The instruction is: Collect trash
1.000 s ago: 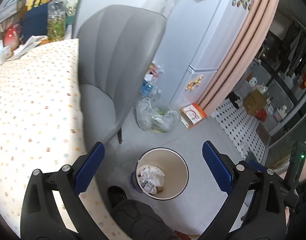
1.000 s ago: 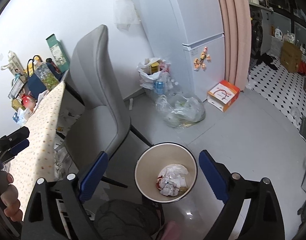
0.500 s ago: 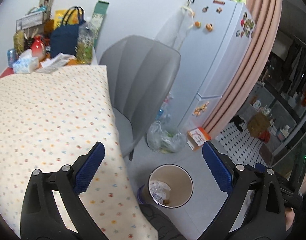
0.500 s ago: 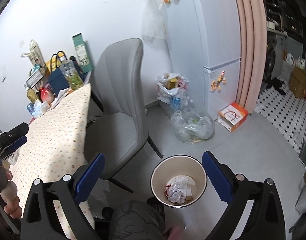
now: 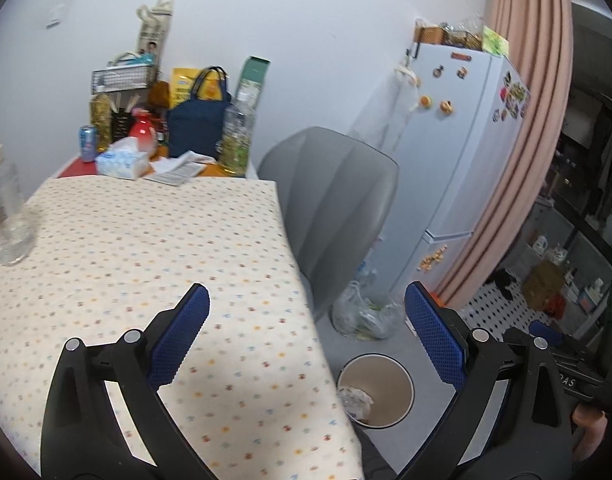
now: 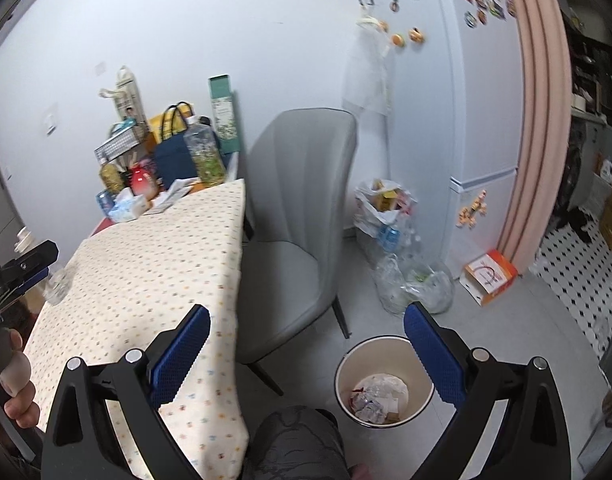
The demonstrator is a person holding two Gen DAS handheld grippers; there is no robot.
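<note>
Left gripper jaws wide apart and empty above the dotted tablecloth, right gripper equally spread with nothing between, trash bin on the floor beside the right finger, crumpled trash inside, grey chair behind.

**Bin on the floor, trash inside**

A round bin with a dark rim and pale cream inner wall stands upright and uncovered on the grey floor, beside the table's corner and in front of the grey chair. Crumpled white paper and clear wrappers lie heaped at its bottom, with a bit of red among them. In the left view the same bin shows trash against its left wall.
</note>
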